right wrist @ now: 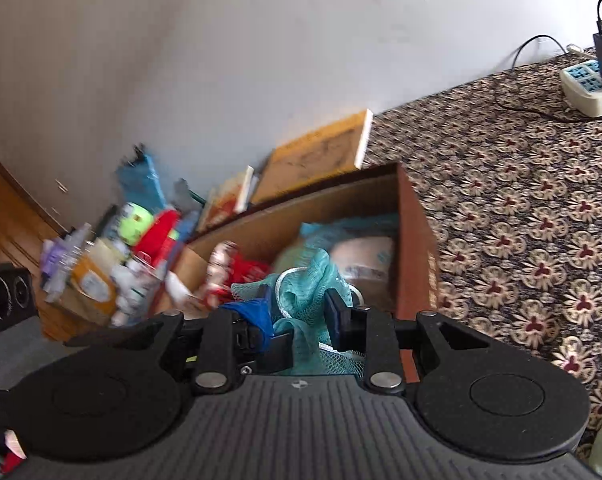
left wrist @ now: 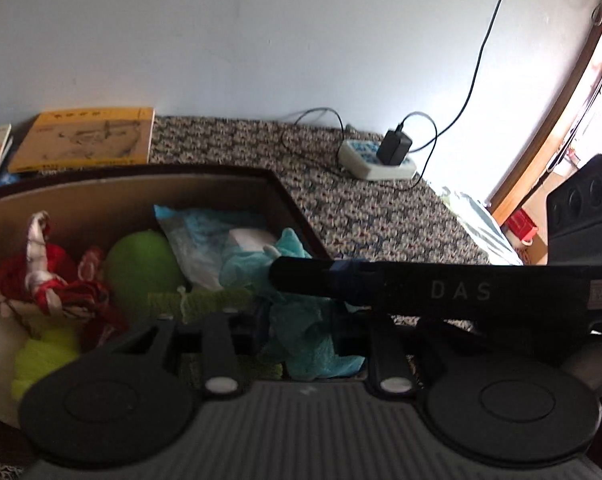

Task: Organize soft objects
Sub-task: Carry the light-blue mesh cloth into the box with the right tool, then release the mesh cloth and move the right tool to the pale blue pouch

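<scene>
Jaws of right gripper [right wrist: 297,312] pinch teal mesh [right wrist: 305,280] above box [right wrist: 415,240]; left unclear.

The only readable text is "DAS", in pale letters on the black finger of the right tongs [left wrist: 441,290] crossing the left wrist view.

My left wrist camera looks forward from close above the box [left wrist: 141,184], facing the wall. My right one looks tilted into the same box [right wrist: 413,240], just ahead; both share the power strip [left wrist: 375,160].
</scene>
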Motion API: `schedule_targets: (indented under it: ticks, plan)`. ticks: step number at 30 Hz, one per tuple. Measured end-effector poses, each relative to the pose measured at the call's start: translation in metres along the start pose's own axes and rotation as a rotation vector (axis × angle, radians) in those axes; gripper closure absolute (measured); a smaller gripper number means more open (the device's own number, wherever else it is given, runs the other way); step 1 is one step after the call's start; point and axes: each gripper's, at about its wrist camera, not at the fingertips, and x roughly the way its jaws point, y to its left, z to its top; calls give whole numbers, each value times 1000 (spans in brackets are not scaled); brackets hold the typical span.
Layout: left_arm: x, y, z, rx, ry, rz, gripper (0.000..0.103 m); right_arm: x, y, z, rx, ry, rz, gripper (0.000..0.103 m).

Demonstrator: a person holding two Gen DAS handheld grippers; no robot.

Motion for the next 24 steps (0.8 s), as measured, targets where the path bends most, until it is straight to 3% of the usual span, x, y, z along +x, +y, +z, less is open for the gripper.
schedule_targets:
  ticks: [5, 11, 13, 14, 15, 24]
  plan:
    - [17, 2, -4, 12, 48, -7, 80, 6, -1, -4, -36, 16, -64, 89]
    - [24, 2, -6, 30, 77, 5, 67, -6, -3, -4, -39, -2, -96, 88]
    - [17, -2, -7, 44, 57, 13, 57, -13, -5, -3, -24, -16, -93, 88]
    - [12, -3, -7, 51, 45, 22, 47, -16, -6, -3, -15, -21, -89, 88]
    - [9, -6, -6, 60, 37, 35, 44, -20, -8, -3, -7, -27, -85, 88]
    - [-14, -24, 2, 87, 44, 162, 43, -34, -10, -5, 3, -58, -112, 87]
